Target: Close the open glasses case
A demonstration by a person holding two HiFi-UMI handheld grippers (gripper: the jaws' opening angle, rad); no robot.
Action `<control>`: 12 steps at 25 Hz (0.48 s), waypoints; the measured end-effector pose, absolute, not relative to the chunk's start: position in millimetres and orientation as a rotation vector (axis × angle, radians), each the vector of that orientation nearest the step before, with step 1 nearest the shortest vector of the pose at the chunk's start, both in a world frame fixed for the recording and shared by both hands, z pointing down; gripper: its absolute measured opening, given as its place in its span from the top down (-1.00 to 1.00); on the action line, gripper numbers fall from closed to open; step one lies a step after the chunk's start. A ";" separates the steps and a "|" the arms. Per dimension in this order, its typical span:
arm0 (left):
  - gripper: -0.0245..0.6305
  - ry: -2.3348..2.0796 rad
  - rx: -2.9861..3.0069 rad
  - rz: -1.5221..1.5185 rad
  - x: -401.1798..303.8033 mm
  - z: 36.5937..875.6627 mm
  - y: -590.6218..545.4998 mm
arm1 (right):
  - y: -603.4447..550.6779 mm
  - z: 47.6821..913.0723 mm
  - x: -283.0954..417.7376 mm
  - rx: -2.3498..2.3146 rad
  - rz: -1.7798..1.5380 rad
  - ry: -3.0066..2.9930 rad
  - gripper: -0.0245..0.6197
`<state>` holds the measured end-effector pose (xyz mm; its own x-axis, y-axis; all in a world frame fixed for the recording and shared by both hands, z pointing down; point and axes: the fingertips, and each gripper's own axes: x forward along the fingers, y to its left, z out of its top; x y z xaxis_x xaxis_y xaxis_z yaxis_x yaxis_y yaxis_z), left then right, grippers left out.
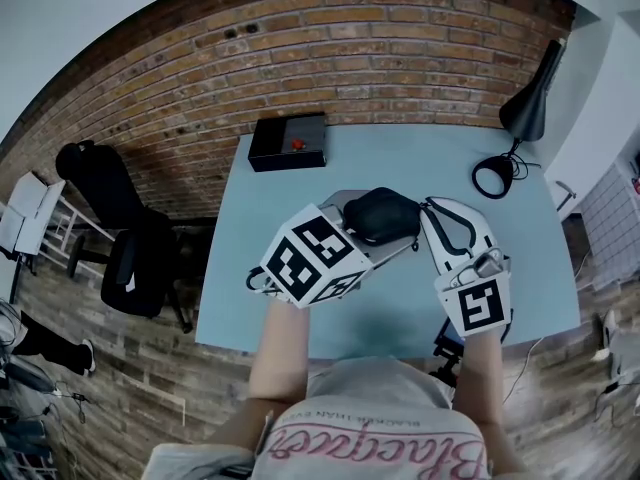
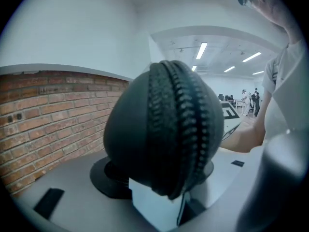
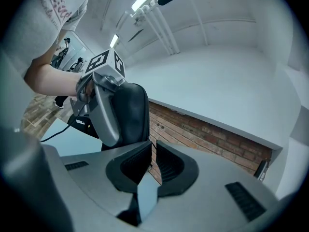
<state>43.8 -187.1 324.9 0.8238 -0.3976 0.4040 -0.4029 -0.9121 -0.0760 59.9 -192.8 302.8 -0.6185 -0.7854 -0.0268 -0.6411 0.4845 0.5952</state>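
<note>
The black zip-up glasses case (image 1: 382, 213) is held above the pale blue table (image 1: 420, 158), with my left gripper (image 1: 372, 230) shut on it. In the left gripper view the case (image 2: 161, 129) fills the middle, clamped between the jaws of the left gripper (image 2: 159, 187). Its two halves lie together, and the zip teeth run down its front. My right gripper (image 1: 432, 208) points at the case's right end with its jaws closed and nothing between them. In the right gripper view the case (image 3: 128, 112) stands just left of the tips of the right gripper (image 3: 153, 164).
A black box (image 1: 288, 140) with a red spot sits at the table's far left corner. A black desk lamp (image 1: 530, 103) and its coiled cable (image 1: 493, 176) are at the far right. An office chair (image 1: 135, 263) stands left of the table, a brick wall behind.
</note>
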 end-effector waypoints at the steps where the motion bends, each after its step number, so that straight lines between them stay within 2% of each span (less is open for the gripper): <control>1: 0.14 -0.666 2.986 0.694 44.3 328.6 -187.6 | -192.0 302.5 58.8 1.215 -0.844 -2.475 0.80; 12: 0.14 -0.733 2.973 0.891 46.4 347.7 -191.9 | -187.9 300.1 55.1 1.218 -0.888 -2.421 0.80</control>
<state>46.4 -191.9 347.7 0.7383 -0.4417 0.5096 -0.4151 -0.8932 -0.1729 55.1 -187.9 300.1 -0.6009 -0.7992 -0.0178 -0.6212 0.4528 0.6396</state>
